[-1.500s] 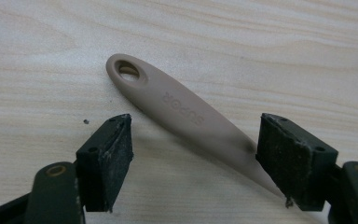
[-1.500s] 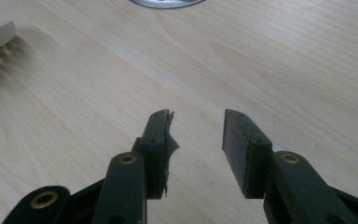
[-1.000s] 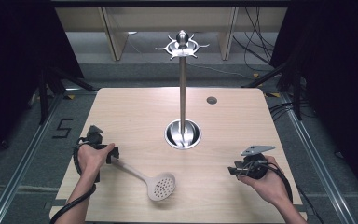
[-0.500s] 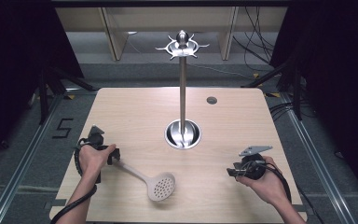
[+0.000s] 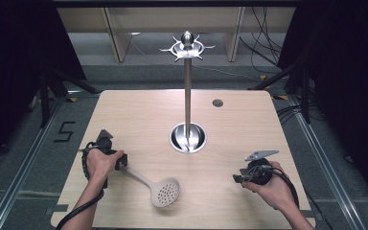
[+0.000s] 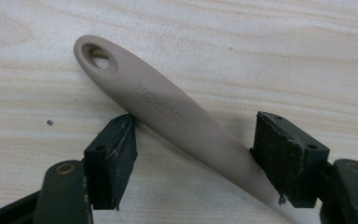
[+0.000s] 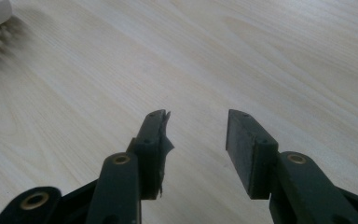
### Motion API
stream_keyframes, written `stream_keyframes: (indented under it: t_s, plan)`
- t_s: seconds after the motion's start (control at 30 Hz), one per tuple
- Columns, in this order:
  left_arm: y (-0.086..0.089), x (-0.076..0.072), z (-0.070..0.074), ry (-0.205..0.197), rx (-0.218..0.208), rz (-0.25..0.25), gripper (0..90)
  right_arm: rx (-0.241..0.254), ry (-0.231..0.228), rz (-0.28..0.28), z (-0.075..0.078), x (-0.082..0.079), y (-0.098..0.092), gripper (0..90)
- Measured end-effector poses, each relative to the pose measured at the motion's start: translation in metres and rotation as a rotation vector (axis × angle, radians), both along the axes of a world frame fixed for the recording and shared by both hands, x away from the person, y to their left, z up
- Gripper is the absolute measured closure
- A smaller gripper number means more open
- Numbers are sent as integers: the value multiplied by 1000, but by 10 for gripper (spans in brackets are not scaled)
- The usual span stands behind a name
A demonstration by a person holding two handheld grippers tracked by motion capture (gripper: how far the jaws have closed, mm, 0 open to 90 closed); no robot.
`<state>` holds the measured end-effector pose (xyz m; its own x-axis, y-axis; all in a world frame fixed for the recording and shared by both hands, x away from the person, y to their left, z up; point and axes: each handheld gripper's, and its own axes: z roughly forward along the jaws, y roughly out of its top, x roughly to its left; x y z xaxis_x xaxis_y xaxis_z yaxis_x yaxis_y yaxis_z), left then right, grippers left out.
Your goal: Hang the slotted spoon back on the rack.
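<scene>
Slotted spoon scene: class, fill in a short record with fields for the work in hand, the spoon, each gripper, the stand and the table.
work in hand: closing on the spoon handle
slotted spoon: beige, flat on the table, hole-ended handle between the left fingers
left gripper: jaws have just been closing around the handle; both edges about touch it, no firm clamp
right gripper: holds nothing, jaws have just been opening, low over bare wood
stand: metal pole, round base, hooks on top, nothing hung
table: light wood
</scene>
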<state>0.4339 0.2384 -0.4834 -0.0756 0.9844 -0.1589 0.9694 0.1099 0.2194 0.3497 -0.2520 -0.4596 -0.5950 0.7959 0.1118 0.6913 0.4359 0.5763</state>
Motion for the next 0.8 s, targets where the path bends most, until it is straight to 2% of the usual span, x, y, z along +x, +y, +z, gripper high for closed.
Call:
stream_keyframes:
  t_s: [0.07, 0.13, 0.17, 0.2, 0.23, 0.27, 0.3, 0.37, 0.4, 0.43, 0.47, 0.5, 0.53, 0.6, 0.7, 0.8]
  plan:
    - [0, 3, 1, 9, 14, -14, 329, 0, -2, 5, 0, 0, 0, 584]
    - [0, 6, 1, 11, 6, -46, 376, 3, -1, 8, -1, 0, -1, 583]
    - [0, 6, 1, 11, 6, -46, 388, 4, -1, 8, -1, 0, -1, 583]
    - [0, 7, 2, 26, 24, -62, 388, 4, -1, 8, -1, 0, -1, 583]
    - [-1, 9, 3, 28, 24, -76, 403, 28, 2, -6, -1, 0, 1, 582]
    - [-1, 11, 3, 24, 28, -105, 429, 22, 5, -6, -1, 0, 1, 581]
    - [-1, 11, 3, 24, 28, -105, 446, 22, 5, -6, -1, 0, 1, 581]
    - [-2, 13, 3, 25, 51, -151, 469, 23, 6, -4, -1, 0, 1, 581]
    - [-4, 14, 3, 14, 61, -184, 486, 23, 6, -3, -1, 0, 1, 581]
    - [-5, 15, 2, -4, 63, -191, 512, 22, 5, -5, -2, 0, 2, 581]
    - [-10, 17, 2, -4, 93, -240, 564, 24, 6, -4, -2, 0, 2, 580]
    - [-10, 17, 2, -4, 93, -240, 582, 24, 6, -4, -2, 0, 2, 580]
    - [-12, 18, 2, -10, 110, -274, 582, 27, 8, -3, -1, 0, 1, 580]
    - [-14, 19, 3, -12, 127, -309, 615, 27, 7, -4, -2, 0, 1, 580]
    - [-18, 20, 3, -26, 156, -348, 649, 27, 8, -4, -2, 0, 1, 580]
    - [-22, 19, 2, -37, 153, -329, 669, 15, 17, 0, -1, 0, 1, 579]
